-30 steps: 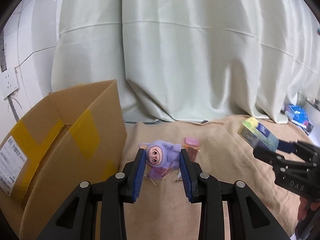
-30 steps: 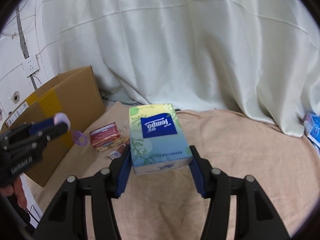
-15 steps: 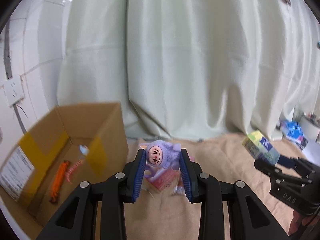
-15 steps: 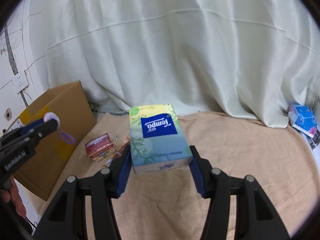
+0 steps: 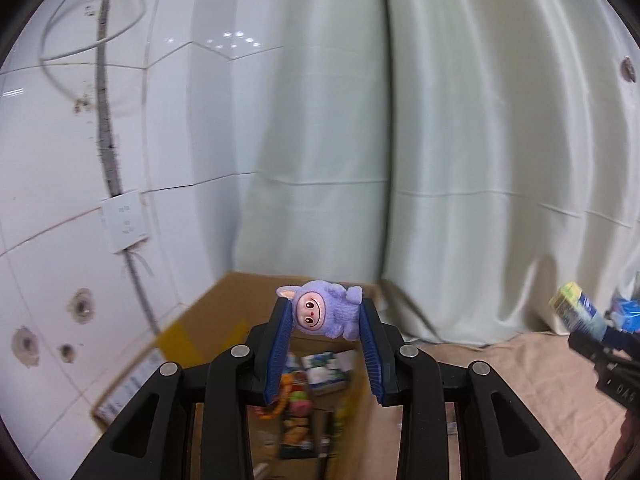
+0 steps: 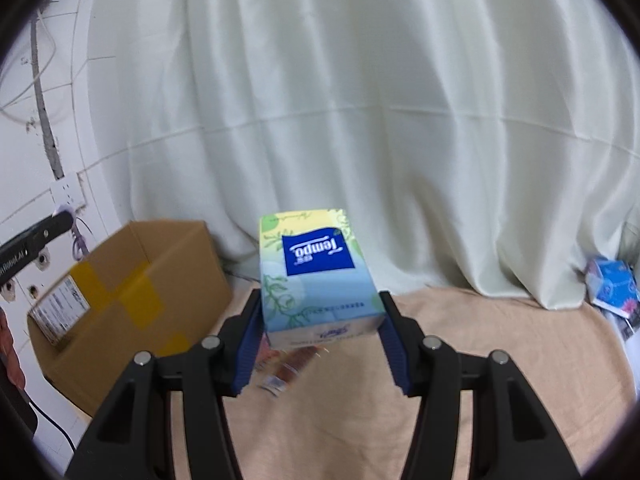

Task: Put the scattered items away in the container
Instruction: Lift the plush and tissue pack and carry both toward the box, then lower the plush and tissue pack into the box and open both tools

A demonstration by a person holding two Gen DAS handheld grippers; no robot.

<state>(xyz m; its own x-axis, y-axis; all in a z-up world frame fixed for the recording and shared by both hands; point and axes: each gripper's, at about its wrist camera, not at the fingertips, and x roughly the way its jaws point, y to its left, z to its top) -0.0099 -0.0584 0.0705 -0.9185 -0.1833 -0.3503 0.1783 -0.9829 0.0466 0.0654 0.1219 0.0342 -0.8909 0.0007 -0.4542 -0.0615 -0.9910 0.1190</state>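
My left gripper (image 5: 325,312) is shut on a purple plush doll (image 5: 322,314) and holds it over the open cardboard box (image 5: 208,320). Several snack packets (image 5: 296,408) lie inside the box. My right gripper (image 6: 320,316) is shut on a Tempo tissue box (image 6: 316,276) and holds it above the beige cloth. The cardboard box (image 6: 132,292) stands to its left in the right wrist view, with the left gripper (image 6: 60,218) above it. The tissue box also shows at the right edge of the left wrist view (image 5: 576,312).
Small snack packets (image 6: 288,368) lie on the beige cloth (image 6: 480,380) under the tissue box. A blue packet (image 6: 612,286) lies at the far right by the white curtain (image 6: 360,120). A tiled wall with a socket (image 5: 126,226) stands behind the box.
My left gripper has lifted the plush doll and swung left, from above the cloth to over the open box. My right gripper has risen a little with the tissue box.
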